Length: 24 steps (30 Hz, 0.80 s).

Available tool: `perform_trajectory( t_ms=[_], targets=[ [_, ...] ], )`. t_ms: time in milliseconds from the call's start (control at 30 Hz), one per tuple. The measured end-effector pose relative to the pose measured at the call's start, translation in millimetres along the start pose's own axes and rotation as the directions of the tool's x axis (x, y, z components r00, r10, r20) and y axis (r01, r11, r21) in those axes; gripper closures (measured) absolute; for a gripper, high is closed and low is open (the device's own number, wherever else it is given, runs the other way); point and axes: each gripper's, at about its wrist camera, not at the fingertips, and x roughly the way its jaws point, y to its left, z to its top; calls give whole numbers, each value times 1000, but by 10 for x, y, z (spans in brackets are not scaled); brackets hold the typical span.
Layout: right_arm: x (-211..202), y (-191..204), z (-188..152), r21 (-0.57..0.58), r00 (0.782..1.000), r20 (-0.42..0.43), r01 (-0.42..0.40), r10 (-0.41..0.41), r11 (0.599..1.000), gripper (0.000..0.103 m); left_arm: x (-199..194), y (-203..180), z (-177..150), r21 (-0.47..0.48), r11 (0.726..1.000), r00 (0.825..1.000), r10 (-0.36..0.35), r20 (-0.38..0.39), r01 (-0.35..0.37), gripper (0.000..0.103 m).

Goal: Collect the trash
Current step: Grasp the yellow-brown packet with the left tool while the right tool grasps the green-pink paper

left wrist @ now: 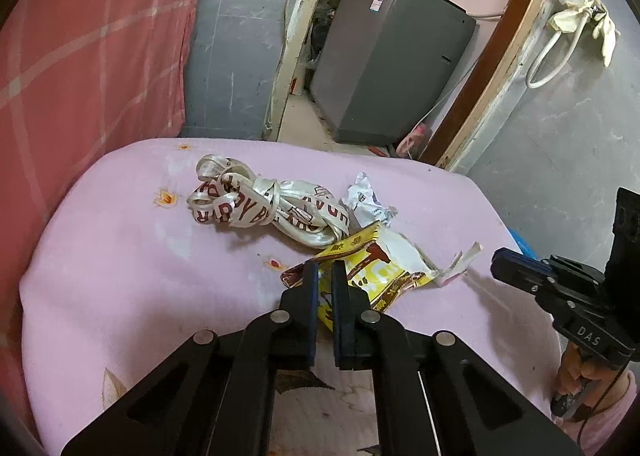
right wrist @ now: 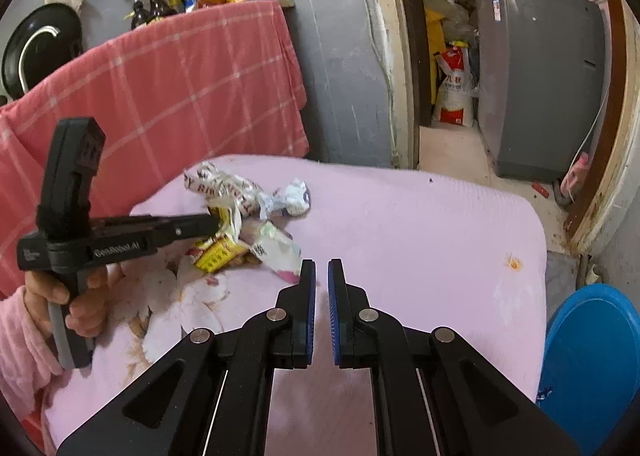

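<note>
Yellow wrapper point(left wrist: 384, 276) clenched in left gripper point(left wrist: 324, 268) jaws | right gripper point(right wrist: 321, 266) jaws closed, holding nothing

Both wrist views look steeply down, close over the pink blanket point(left wrist: 120, 276); both share the wrapper pile point(right wrist: 240, 223).

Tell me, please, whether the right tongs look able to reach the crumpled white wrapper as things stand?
Probably yes: the right tongs are shut and empty, and bare pink cloth lies between them and the crumpled white wrapper. They would need to open first.
</note>
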Motion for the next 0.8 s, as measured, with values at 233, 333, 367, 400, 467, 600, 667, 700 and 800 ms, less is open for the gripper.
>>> perform_trajectory(
  t_ms=[233,333,367,400,467,600,667,700,800],
  targets=[
    [158,108,-2,-51,997,-69,-24,20,998,72,-47,119,-70,-35,999,1000,13,-18,-14,94],
    [267,194,0,-91,992,-117,-55,45,994,72,-58,208,-83,-70,997,1000,5,-26,-7,93],
    [293,218,4,-98,990,-127,-66,53,993,72,-62,218,-86,-78,997,1000,1,-27,-3,93],
    [306,232,6,-101,990,-130,-73,59,992,72,-63,234,-78,-86,996,1000,-2,-29,0,93],
    [313,238,37,-89,989,-124,-93,82,992,72,-57,248,-70,-91,996,1000,1,-30,-4,93],
    [377,204,138,-62,990,-111,-94,87,994,72,-42,210,-38,-72,997,1000,17,-22,-18,93],
    [469,203,173,-51,986,-131,-111,103,993,73,-34,202,-26,-68,998,1000,16,-20,-18,93],
    [503,211,177,-50,984,-141,-115,107,992,74,-26,207,-22,-68,998,1000,15,-20,-16,93],
    [561,232,151,-53,981,-160,-120,110,991,94,-8,220,-6,-74,997,1000,3,-23,-5,93]
  ],
)
